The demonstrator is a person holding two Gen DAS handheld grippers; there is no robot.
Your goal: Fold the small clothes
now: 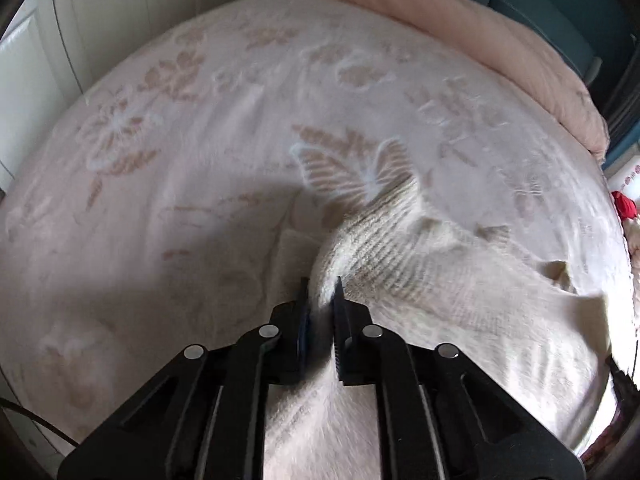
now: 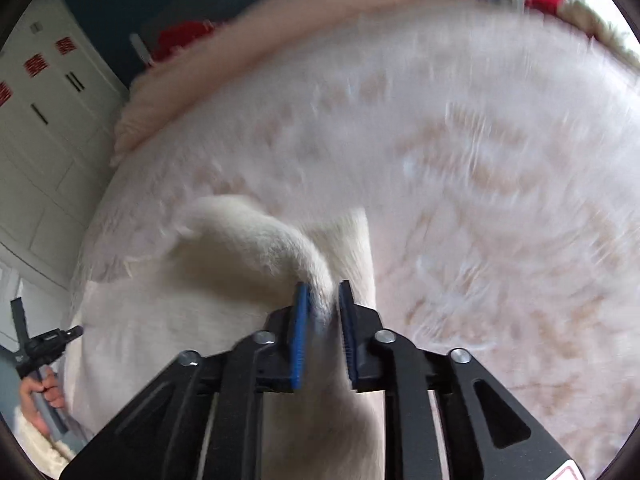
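Note:
A cream knitted garment [image 1: 404, 264] is held above a pink bed cover. My left gripper [image 1: 322, 292] is shut on a bunched edge of it; the ribbed knit stretches away to the right. My right gripper [image 2: 324, 296] is shut on another fold of the same cream garment [image 2: 256, 248], which hangs to the left and down between the blue pads [image 2: 301, 332]. The right wrist view is blurred by motion. The left hand-held gripper [image 2: 48, 344] with a person's hand shows at the left edge of that view.
The pink bed cover [image 1: 200, 160] with flower and butterfly patterns spans both views. A rolled pink duvet [image 1: 480, 40] lies along the far side. White cupboards [image 2: 40, 140] and a dark blue wall stand beyond the bed. Red items [image 1: 624, 204] sit at the right edge.

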